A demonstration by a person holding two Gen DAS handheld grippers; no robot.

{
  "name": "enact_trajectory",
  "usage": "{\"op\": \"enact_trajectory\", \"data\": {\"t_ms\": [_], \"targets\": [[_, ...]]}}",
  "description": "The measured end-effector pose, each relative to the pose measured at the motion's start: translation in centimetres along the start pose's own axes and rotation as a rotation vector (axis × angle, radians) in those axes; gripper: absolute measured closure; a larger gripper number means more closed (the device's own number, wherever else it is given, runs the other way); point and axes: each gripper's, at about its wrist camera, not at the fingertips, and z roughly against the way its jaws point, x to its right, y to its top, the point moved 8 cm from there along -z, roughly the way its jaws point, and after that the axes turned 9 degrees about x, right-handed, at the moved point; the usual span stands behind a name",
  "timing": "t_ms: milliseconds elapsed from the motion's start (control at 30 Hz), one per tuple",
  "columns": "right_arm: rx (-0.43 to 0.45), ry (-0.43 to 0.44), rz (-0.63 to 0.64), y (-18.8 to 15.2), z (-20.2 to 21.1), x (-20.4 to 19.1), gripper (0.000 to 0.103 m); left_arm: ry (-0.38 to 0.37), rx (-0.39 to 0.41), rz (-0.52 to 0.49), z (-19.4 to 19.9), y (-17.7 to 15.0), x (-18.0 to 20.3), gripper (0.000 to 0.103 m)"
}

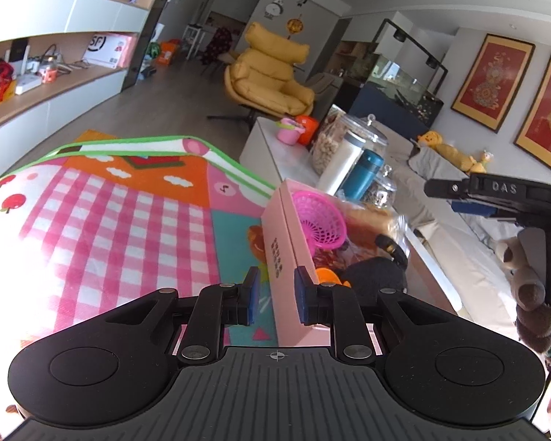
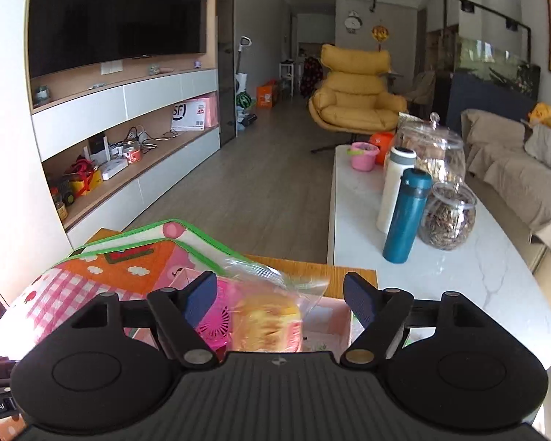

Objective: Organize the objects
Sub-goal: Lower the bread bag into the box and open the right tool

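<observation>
the left gripper [image 1: 275, 296] has its jaws clamped on the near wall of a pink box [image 1: 288, 257], one blue pad outside the wall and the other inside it, so the box sits straight ahead of those jaws and runs away from them. inside the box, just beyond the inner pad, lie a pink plastic basket [image 1: 321, 220], a clear bag of bread [image 1: 376, 220] and something small and orange [image 1: 328, 275] beside a dark soft thing (i cannot tell what it is). to the left of the left jaws spreads a folded play mat [image 1: 121, 205] with pink checks and a green edge. the right gripper [image 2: 281, 299] hangs above the same box with its jaws apart and nothing pressed between the pads; below the gap show the bread bag [image 2: 272, 316] and the pink basket [image 2: 213, 321]. ahead and to the right of the right jaws stands the white desk [image 2: 459, 275], bearing a teal bottle [image 2: 407, 215], a white bottle [image 2: 395, 187], two lidded glass jars [image 2: 448, 217] and a pink tub [image 2: 363, 156]. a yellow armchair [image 2: 354, 93] stands far beyond.
</observation>
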Motion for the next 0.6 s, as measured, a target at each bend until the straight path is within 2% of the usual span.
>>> {"op": "enact_trajectory", "data": {"t_ms": [67,133,267,333,400,433,467,533,600], "targets": [[0.002,0.001,-0.002,-1.9,1.4,0.5,0.027,-0.002,-0.007,0.009,-0.5,0.0,0.0,0.081],[-0.008,-0.004,0.034,-4.0,3.1,0.8,0.031,-0.008,-0.011,0.011,-1.2,0.1,0.5,0.081],[-0.031,0.012,0.098,-8.4,6.8,0.8,0.036,-0.021,-0.013,-0.036,-3.0,0.2,2.4,0.081],[-0.047,0.029,0.115,-10.1,7.9,0.5,0.036,0.0,-0.03,-0.07,-4.2,-0.1,3.1,0.081],[-0.067,0.026,0.134,-11.6,8.1,0.4,0.036,0.059,-0.05,-0.121,-5.4,-0.5,3.3,0.081],[-0.078,0.018,0.144,-12.2,7.9,0.2,0.036,0.085,-0.055,-0.138,-5.9,-0.7,3.1,0.07],[-0.088,0.009,0.149,-12.8,7.5,0.1,0.037,0.109,-0.064,-0.15,-6.2,-0.9,2.9,0.064],[-0.107,-0.005,0.147,-13.5,6.5,-0.1,0.043,0.153,-0.064,-0.152,-6.4,-0.9,2.1,0.04],[-0.11,-0.004,0.148,-13.7,5.7,-0.5,0.045,0.179,-0.066,-0.14,-6.3,-0.7,1.1,0.032]]}}
